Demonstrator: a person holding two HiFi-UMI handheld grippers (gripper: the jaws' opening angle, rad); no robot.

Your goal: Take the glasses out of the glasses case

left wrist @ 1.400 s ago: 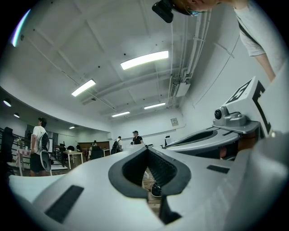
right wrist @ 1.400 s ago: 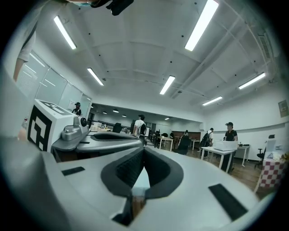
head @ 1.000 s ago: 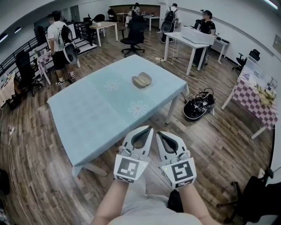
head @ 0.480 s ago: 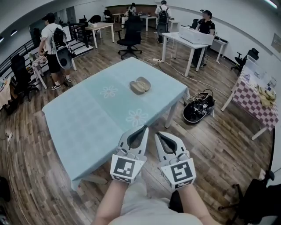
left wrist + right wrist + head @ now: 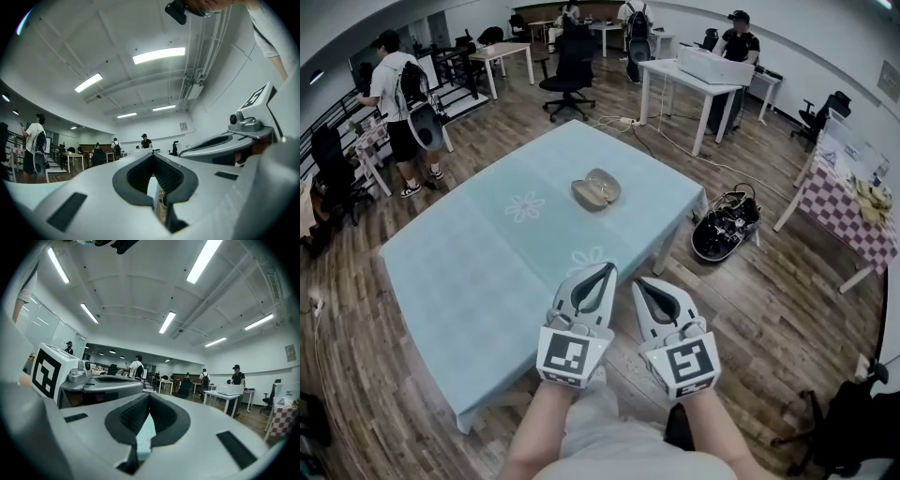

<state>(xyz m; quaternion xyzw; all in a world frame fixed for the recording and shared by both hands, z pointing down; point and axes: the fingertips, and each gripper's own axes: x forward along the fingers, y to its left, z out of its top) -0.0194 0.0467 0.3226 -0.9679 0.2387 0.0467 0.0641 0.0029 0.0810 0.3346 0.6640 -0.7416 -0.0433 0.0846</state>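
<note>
The glasses case (image 5: 596, 190) is a tan clamshell lying open on the far half of the table with the light blue cloth (image 5: 487, 262). Whether glasses lie inside it is too small to tell. In the head view both grippers are held side by side near my body, just over the table's near right edge and well short of the case. The left gripper (image 5: 607, 268) has its jaws closed tip to tip on nothing. The right gripper (image 5: 638, 282) is likewise shut and empty. The left gripper (image 5: 153, 154) and right gripper (image 5: 149, 395) views point up at the ceiling and room.
A black bundle of gear (image 5: 725, 225) lies on the wood floor right of the table. A checkered table (image 5: 848, 211) stands at the far right. White desks (image 5: 694, 75), an office chair (image 5: 567, 75) and several people stand beyond.
The table and case have drifted lower and to the left in the head view as I step closer. Both grippers stay shut and side by side.
</note>
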